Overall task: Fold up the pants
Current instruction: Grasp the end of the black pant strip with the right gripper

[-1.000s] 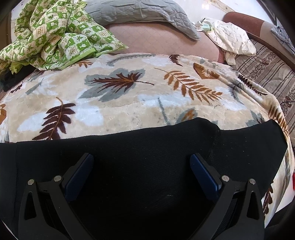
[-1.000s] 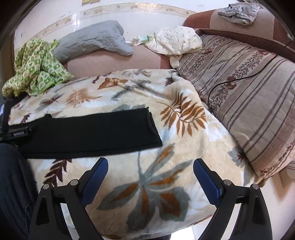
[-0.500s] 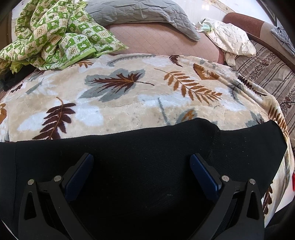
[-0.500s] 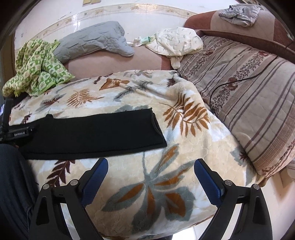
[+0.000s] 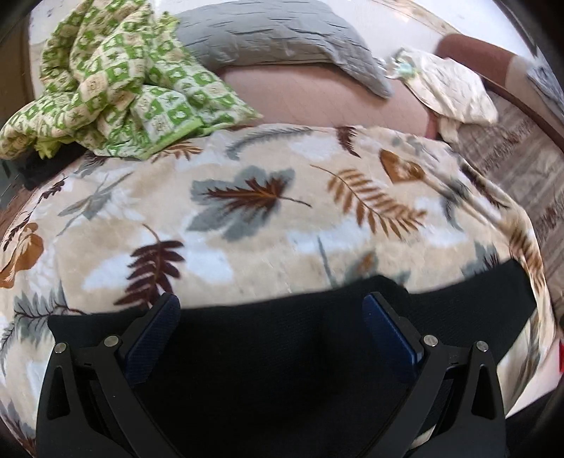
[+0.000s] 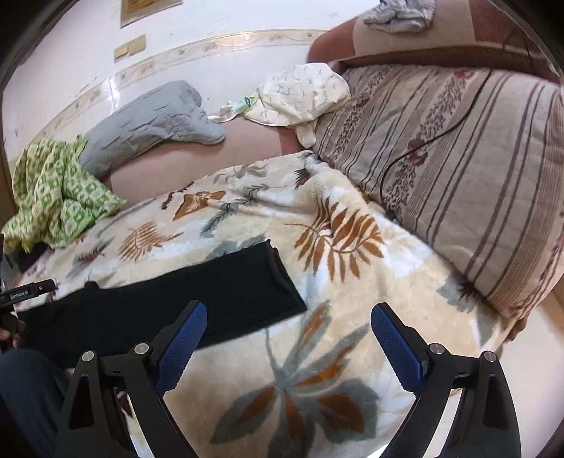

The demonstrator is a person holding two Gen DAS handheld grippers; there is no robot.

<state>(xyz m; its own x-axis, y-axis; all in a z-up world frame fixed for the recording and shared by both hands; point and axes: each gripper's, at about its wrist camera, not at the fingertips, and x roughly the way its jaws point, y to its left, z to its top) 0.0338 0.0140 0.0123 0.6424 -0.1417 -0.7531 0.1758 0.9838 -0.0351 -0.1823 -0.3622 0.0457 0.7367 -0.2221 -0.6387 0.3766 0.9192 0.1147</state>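
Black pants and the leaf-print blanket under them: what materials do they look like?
Black pants: looks like a matte knit or woven fabric; a fine ribbed texture shows in the left wrist view, fibre unclear. Leaf-print blanket: likely plush fleece, going by its fuzzy pile and soft sheen.

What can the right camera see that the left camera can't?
Only the right view shows the pants' far end lying flat, the striped cushion with a black cable, the grey cloth on the sofa back, and the open right gripper. Only the left view shows the open left gripper right above the pants. Both show the leaf blanket, green cloth, grey quilt and cream cloth.
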